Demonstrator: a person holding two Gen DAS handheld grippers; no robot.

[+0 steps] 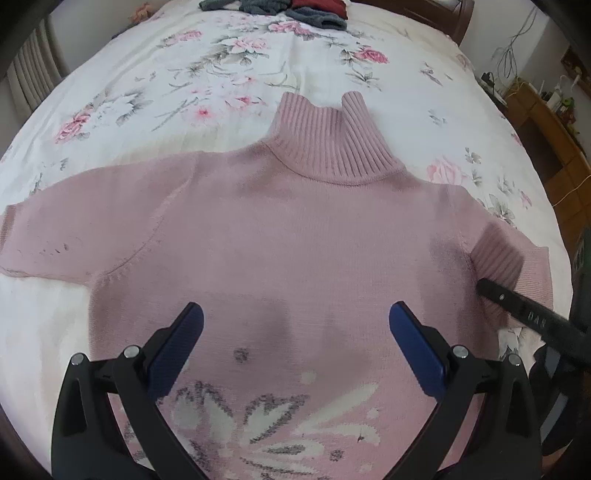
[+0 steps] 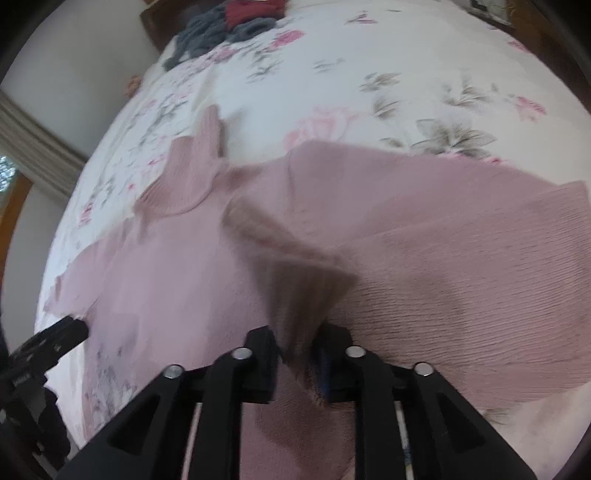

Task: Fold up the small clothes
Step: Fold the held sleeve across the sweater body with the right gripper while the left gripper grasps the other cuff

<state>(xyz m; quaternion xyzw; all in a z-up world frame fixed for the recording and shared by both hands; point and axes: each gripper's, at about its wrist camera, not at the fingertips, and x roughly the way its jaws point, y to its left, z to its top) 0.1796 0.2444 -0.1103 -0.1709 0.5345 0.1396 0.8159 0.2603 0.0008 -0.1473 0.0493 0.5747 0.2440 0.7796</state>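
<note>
A pink turtleneck sweater (image 1: 288,229) with a white and grey flower pattern near its hem lies flat on the floral bedsheet (image 1: 166,74), collar pointing away from me. My left gripper (image 1: 295,321) hovers open over the sweater's chest, nothing between its blue pads (image 1: 177,347). In the right wrist view my right gripper (image 2: 299,354) is shut on the ribbed cuff of the sweater's right sleeve (image 2: 295,280), which is lifted and folded back over the sleeve. The right gripper's finger also shows at the right edge of the left wrist view, at the ribbed cuff (image 1: 495,258).
A pile of grey and dark red clothes (image 1: 295,9) lies at the far end of the bed. A wooden headboard (image 1: 443,14) stands behind it. A wooden cabinet with small items and cables (image 1: 543,122) stands at the right. A curtain (image 1: 29,74) hangs at the left.
</note>
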